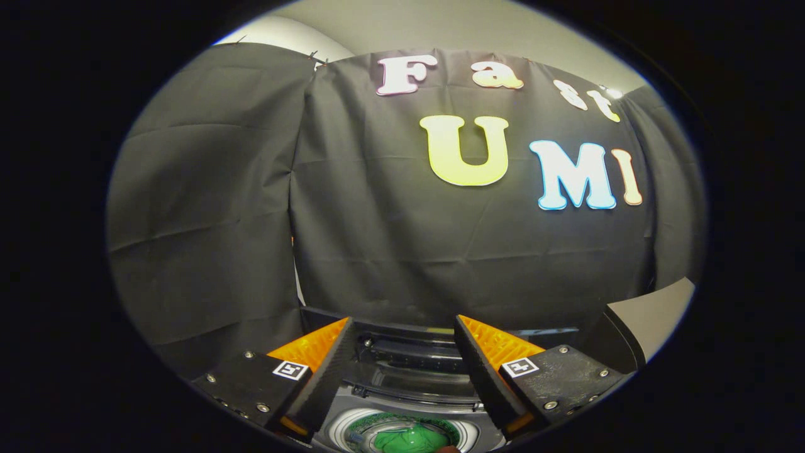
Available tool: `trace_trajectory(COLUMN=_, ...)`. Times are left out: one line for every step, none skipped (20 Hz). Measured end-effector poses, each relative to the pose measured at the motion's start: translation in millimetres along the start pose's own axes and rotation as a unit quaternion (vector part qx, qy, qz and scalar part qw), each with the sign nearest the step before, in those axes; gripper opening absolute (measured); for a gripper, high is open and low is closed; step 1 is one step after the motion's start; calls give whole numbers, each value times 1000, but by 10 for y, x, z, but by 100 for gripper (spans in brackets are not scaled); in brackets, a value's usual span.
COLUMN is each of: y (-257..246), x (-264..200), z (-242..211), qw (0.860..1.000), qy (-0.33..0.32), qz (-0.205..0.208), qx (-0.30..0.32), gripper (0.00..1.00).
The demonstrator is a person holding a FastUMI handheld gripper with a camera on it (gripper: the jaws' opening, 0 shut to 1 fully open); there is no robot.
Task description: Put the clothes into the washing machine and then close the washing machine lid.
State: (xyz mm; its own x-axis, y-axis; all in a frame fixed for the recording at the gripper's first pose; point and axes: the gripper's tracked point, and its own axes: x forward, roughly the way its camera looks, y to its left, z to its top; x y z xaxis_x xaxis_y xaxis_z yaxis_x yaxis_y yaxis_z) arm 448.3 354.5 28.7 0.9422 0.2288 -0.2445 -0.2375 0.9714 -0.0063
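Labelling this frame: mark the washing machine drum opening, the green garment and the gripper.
washing machine drum opening (343, 430): gripper view, pale ring at its near left side.
green garment (412, 437): gripper view, middle of the cloth inside the drum.
gripper (402, 330): gripper view, gap midway between its tips; jaws open, holding nothing.

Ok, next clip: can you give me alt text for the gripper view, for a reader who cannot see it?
The gripper hangs open and holds nothing above a top-loading washing machine, its fingers spread to either side of the round drum opening, where something green lies inside. Beyond the fingers, the booth's black cloth wall rises behind the machine.
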Motion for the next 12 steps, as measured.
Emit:
trace_trajectory(y=3, x=61, z=17, qw=1000, qy=3, qz=-2, qx=1, gripper=96)
trace_trajectory(y=-1, x=134, z=27, qw=1000, qy=6, qz=-5, qx=2, gripper=96)
trace_trajectory(y=-23, x=203, z=30, qw=1000, qy=14, qz=-9, qx=4, gripper=96)
trace_trajectory(y=-20, x=269, z=23, qw=1000, qy=21, qz=-10, qx=8, gripper=96)
trace_trajectory(y=-29, x=328, z=8, qw=999, qy=30, qz=-13, qx=13, gripper=96)
trace_trajectory(y=-51, x=402, z=-10, qw=999, qy=38, qz=-18, qx=17, gripper=96)
trace_trajectory(y=-87, x=482, z=-21, qw=998, qy=48, qz=-24, qx=18, gripper=96)
trace_trajectory(y=-124, x=545, z=-43, qw=998, qy=57, qz=-29, qx=19, gripper=96)
trace_trajectory(y=-149, x=621, z=-79, qw=997, qy=68, qz=-34, qx=21, gripper=96)
trace_trajectory(y=-175, x=691, z=-101, qw=996, qy=77, qz=-38, qx=26, gripper=96)
trace_trajectory(y=-205, x=760, z=-113, qw=995, qy=87, qz=-44, qx=33, gripper=96)
trace_trajectory(y=-226, x=829, z=-131, qw=993, qy=97, qz=-48, qx=41, gripper=96)
